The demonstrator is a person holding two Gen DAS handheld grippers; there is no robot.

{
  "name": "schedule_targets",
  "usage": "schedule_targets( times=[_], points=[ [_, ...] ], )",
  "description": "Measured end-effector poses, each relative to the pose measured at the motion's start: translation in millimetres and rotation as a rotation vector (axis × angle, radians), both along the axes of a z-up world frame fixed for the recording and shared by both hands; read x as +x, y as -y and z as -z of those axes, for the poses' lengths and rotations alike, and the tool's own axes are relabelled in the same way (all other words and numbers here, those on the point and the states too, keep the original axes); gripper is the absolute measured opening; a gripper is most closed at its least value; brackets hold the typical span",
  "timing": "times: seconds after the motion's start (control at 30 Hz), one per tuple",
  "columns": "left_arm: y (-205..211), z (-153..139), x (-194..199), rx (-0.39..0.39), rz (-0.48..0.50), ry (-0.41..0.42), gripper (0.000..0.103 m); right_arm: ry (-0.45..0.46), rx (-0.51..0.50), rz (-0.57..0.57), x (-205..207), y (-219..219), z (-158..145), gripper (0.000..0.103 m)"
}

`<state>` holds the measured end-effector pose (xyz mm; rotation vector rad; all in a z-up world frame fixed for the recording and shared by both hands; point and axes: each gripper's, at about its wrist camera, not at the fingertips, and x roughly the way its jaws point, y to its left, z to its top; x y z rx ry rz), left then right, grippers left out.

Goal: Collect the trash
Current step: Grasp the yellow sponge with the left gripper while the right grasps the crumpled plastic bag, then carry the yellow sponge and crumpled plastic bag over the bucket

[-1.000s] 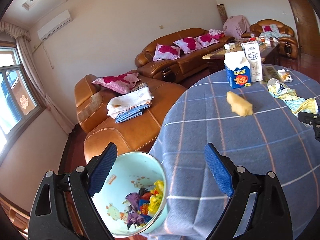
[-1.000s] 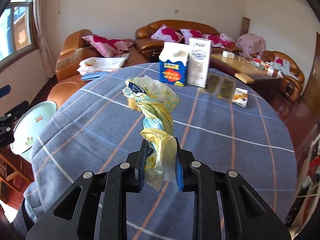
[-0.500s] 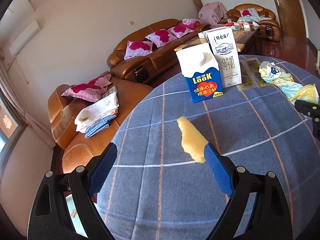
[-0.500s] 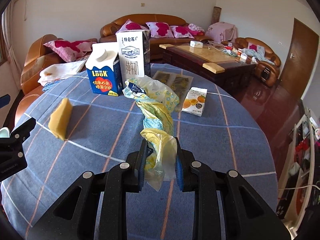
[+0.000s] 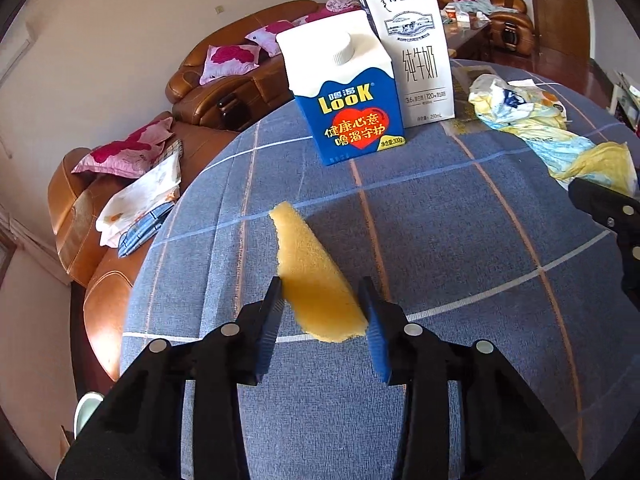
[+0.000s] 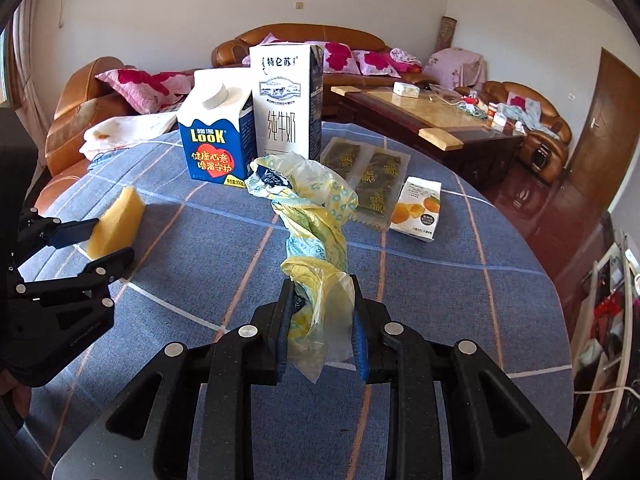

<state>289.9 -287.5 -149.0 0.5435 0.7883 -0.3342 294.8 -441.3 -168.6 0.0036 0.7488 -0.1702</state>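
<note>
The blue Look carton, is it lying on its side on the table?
No, the blue Look carton stands upright on the blue checked tablecloth, right beside the taller white milk carton.

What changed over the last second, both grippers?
The left gripper swung from over the bowl to the yellow sponge on the table; its jaws have just been closing and now pinch it. The right gripper stayed shut on the crumpled plastic bag. The cartons did not move.

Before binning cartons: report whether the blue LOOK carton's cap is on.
On. The blue LOOK carton stands upright with its white screw cap seated on the sloped top.
</note>
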Motion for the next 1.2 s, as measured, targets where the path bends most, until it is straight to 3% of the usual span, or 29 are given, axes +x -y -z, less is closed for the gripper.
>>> schedule_targets(
  times=[0.43,0.53,0.87,1.2],
  points=[
    [-81,-40,-43,-0.116,-0.112,0.081,0.031,0.066,0.019,-0.068,-7,-11,-7,0.026],
    [-93,-46,-60,-0.091,-0.134,0.135,0.031,0.081,0.030,-0.095,-13,-25,-11,0.026],
    [-138,-53,-87,-0.006,-0.203,0.200,0.032,0.128,0.038,-0.203,-23,-84,-24,0.026],
    [-165,-55,-106,-0.010,-0.242,0.212,0.032,0.172,0.022,-0.274,-36,-126,-32,0.026]
  ],
)
